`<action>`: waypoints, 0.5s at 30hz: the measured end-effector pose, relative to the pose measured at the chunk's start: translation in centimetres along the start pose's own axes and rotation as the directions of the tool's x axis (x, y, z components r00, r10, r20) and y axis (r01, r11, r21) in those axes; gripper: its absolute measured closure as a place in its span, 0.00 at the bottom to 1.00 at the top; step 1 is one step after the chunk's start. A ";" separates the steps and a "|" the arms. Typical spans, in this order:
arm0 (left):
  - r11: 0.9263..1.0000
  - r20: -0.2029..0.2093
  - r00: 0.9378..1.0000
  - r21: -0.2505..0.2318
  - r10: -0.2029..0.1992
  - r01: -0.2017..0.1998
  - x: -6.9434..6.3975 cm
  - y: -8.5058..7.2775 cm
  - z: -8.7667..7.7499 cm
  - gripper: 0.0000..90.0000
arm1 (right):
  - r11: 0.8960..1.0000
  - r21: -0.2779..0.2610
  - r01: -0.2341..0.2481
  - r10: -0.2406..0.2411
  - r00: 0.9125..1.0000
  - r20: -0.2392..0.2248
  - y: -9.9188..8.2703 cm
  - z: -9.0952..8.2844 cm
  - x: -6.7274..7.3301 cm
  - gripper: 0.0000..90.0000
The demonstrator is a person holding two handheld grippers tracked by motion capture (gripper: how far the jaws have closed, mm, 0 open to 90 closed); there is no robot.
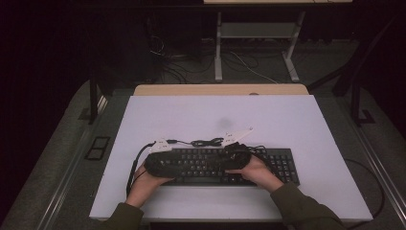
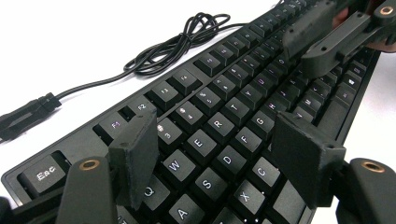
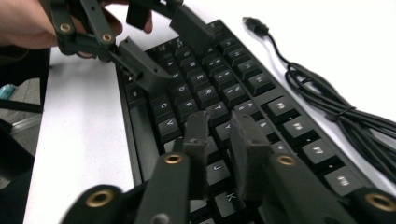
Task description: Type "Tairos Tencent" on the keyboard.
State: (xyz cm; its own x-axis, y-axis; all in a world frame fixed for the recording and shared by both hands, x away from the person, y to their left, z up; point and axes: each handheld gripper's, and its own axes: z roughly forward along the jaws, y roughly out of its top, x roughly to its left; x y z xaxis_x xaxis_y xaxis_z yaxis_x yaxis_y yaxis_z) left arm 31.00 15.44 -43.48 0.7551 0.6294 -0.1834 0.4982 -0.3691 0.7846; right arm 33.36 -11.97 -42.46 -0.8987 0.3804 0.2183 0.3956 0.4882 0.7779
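Both forearms wear olive-green sleeves [image 1: 300, 206] with loose cuffs. Each hand-held gripper is matte black: the left hand-held gripper [image 2: 219, 158] has two thick, blocky jaws with flat pads on angular link arms, brass-coloured rivets at the pivots. The right hand-held gripper [image 3: 223, 140] is built the same. Each carries a pale three-cornered plate [image 1: 238, 135] on top, and a black cable [image 1: 133, 165] trails away

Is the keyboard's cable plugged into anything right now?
No, the keyboard has its cable lying bundled on the white table, with the plug free.
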 end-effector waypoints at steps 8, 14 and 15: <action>1.000 -0.005 1.000 -0.001 0.000 0.000 0.0 0.0 0.0 0.32 | 0.999 0.033 0.016 -0.015 1.000 -0.026 -0.2 0.4 0.2 0.99; 1.000 -0.009 1.000 -0.002 -0.003 0.002 0.0 0.0 0.0 0.31 | 0.998 0.050 0.023 -0.021 0.999 -0.043 -0.2 0.6 0.4 0.99; 1.000 -0.010 1.000 -0.001 -0.003 0.003 0.0 0.0 0.0 0.31 | 0.998 0.056 0.025 -0.023 0.999 -0.043 -0.2 0.7 0.4 0.99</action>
State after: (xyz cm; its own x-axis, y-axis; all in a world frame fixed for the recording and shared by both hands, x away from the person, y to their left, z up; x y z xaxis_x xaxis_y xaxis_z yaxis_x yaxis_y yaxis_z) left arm 31.02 15.46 -43.53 0.7493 0.6372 -0.1803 0.5004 -0.3665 0.7844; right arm 32.99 -11.40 -42.95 -0.9148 0.3351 0.2256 0.3829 0.5409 0.7489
